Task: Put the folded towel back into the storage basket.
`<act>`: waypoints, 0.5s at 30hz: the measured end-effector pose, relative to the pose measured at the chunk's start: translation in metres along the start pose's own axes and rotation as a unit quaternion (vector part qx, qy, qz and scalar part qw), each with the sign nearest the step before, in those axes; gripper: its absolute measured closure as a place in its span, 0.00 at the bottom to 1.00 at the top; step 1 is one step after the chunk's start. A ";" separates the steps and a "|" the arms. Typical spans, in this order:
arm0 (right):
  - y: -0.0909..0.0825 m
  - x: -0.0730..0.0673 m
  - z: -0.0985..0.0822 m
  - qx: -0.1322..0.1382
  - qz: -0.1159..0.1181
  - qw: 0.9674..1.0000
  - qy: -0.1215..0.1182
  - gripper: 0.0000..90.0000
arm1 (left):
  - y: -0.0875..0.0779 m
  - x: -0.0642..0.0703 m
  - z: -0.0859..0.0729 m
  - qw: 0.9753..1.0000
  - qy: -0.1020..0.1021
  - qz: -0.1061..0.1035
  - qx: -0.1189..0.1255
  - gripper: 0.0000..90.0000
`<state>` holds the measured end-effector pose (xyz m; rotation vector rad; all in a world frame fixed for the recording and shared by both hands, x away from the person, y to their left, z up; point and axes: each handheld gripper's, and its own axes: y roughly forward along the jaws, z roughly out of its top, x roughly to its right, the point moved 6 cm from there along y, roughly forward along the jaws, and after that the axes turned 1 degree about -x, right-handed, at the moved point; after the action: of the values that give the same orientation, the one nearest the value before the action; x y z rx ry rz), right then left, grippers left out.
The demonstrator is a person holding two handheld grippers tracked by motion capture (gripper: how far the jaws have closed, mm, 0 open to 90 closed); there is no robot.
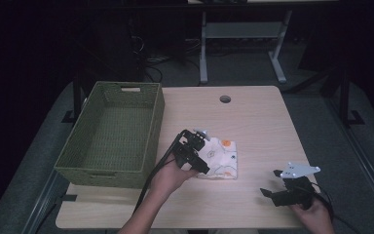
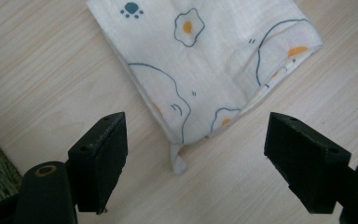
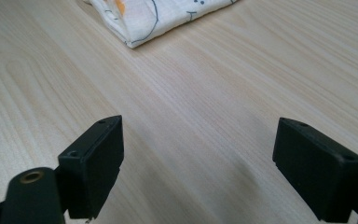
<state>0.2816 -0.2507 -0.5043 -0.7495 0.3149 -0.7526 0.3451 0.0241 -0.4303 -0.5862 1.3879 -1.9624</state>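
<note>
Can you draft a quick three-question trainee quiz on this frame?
1. True or false: the left gripper is clamped on the folded cloth.
2. Which side of the cloth does the green woven basket sit on in the high view: A left, B right, C behind?
3. What lies between the open jaws of the right gripper?

Key:
1. False; its jaws stand open around the cloth's near corner, pads clear of it.
2. A.
3. Bare wooden table; the cloth lies farther off.

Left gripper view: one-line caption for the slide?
Open left gripper poised over the corner of a folded egg-print cloth on the wooden table, not touching it.
</note>
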 end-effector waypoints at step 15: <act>0.002 -0.001 0.002 -0.002 0.001 1.000 0.000 0.18 | 0.014 0.000 0.031 1.000 -0.004 -0.004 -0.012 0.23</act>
<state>0.2832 -0.2482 -0.5044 -0.7524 0.3177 -0.7499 0.3695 0.0009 -0.4331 -0.6106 1.4087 -1.9491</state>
